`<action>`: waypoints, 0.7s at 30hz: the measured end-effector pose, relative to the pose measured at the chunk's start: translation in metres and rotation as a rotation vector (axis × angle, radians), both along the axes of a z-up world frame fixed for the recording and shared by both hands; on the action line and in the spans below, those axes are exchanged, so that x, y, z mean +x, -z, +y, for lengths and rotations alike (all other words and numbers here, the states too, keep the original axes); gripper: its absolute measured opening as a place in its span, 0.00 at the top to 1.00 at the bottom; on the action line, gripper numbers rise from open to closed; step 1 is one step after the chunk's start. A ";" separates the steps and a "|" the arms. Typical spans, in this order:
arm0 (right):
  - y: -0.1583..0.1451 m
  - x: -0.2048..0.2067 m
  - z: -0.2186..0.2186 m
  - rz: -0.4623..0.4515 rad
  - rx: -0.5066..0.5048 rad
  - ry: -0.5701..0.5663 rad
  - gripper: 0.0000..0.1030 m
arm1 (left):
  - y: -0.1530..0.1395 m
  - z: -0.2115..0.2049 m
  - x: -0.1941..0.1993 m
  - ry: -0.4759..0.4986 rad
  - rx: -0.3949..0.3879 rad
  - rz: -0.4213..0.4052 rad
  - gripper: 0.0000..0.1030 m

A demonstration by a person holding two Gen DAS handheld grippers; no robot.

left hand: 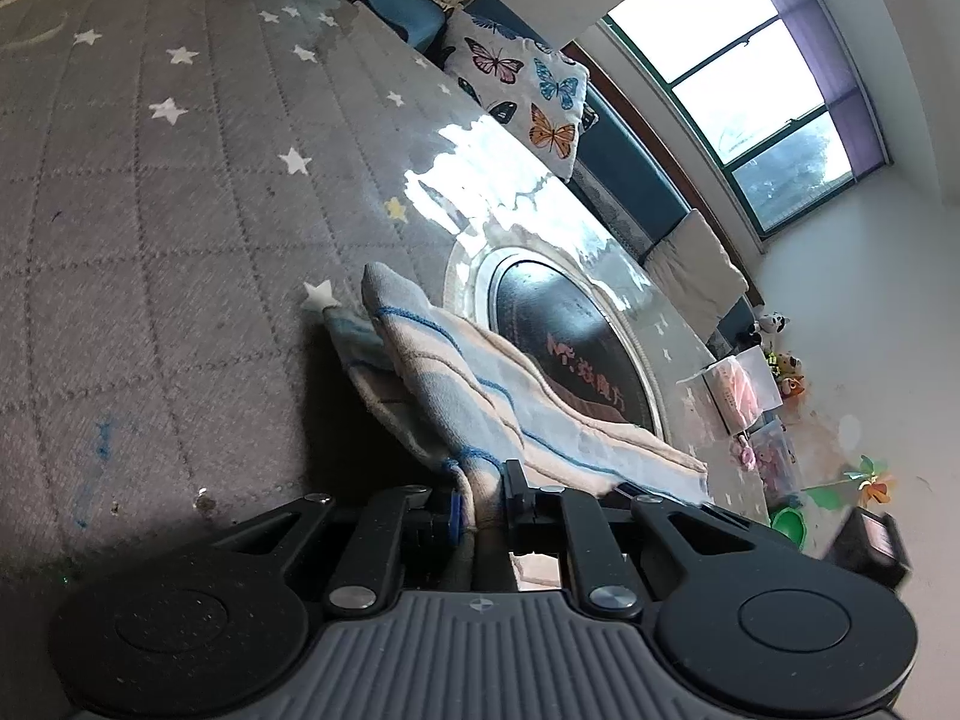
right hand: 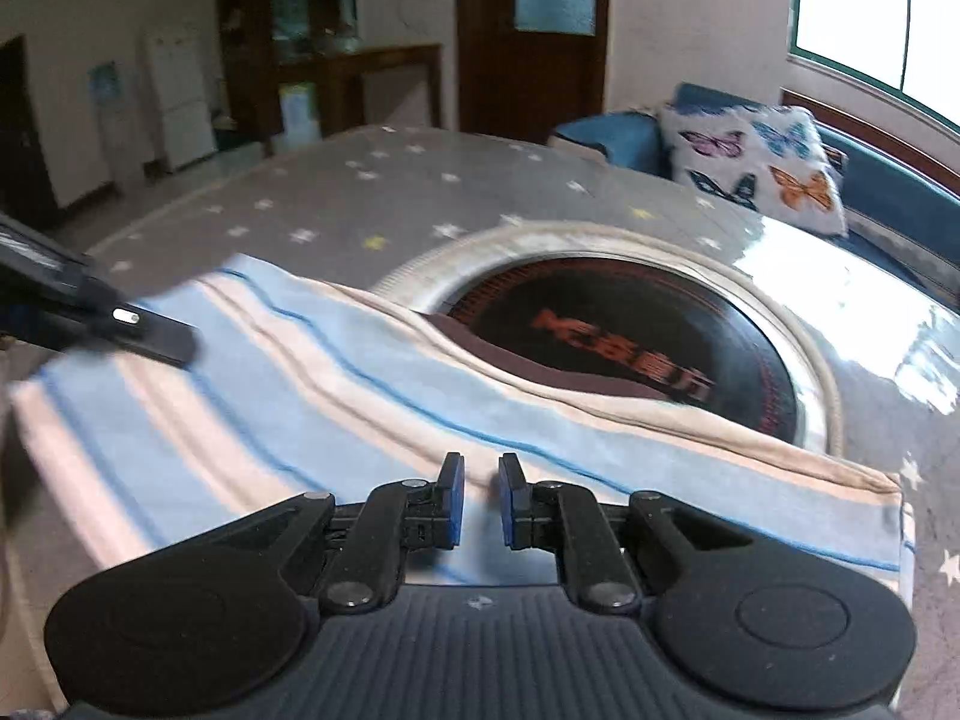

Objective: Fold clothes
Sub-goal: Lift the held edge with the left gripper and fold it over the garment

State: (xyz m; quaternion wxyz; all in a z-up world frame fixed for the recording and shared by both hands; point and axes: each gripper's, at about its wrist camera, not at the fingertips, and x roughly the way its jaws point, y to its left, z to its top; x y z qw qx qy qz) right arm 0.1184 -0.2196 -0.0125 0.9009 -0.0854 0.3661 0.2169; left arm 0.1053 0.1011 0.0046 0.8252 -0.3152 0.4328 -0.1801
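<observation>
**Striped cloth on table, left gripper holding**

The striped cloth (right hand: 372, 396) lies on the star-patterned table (right hand: 336, 204), its far edge overlapping the round black inset (right hand: 624, 336). The left gripper (left hand: 483, 495) pinches a bunched edge. The right gripper (right hand: 481, 498) hangs above the cloth, fingers slightly parted and holding nothing. A butterfly cushion (right hand: 762, 156) sits far right.

Blue-and-cream striped cloth garment (right hand: 336, 396) on grey star-print quilted table cover (right hand: 336, 204), one edge overlapping rim of round black glass hotplate (right hand: 624, 336) set in table centre. Left gripper (left hand: 480, 495) at garment's near edge, fabric pinched between fingers. Right gripper (right hand: 481, 501) above garment's near side, fingers apart. Blue sofa (right hand: 888, 192) behind table; white butterfly-print cushion (right hand: 762, 159) on sofa. Large window (left hand: 774, 90) behind sofa. White refrigerator (right hand: 180, 102) beyond table, far left.
</observation>
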 end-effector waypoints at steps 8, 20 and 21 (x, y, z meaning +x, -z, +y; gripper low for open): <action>0.010 0.035 0.006 -0.009 0.009 0.066 0.89 | -0.007 -0.010 0.002 0.025 0.011 -0.021 0.88; 0.007 0.041 0.007 -0.009 -0.009 0.067 0.77 | -0.011 -0.012 0.003 0.031 0.014 -0.027 0.88; 0.007 0.038 0.006 -0.008 -0.015 0.063 0.75 | -0.012 -0.012 0.003 0.032 0.016 -0.029 0.88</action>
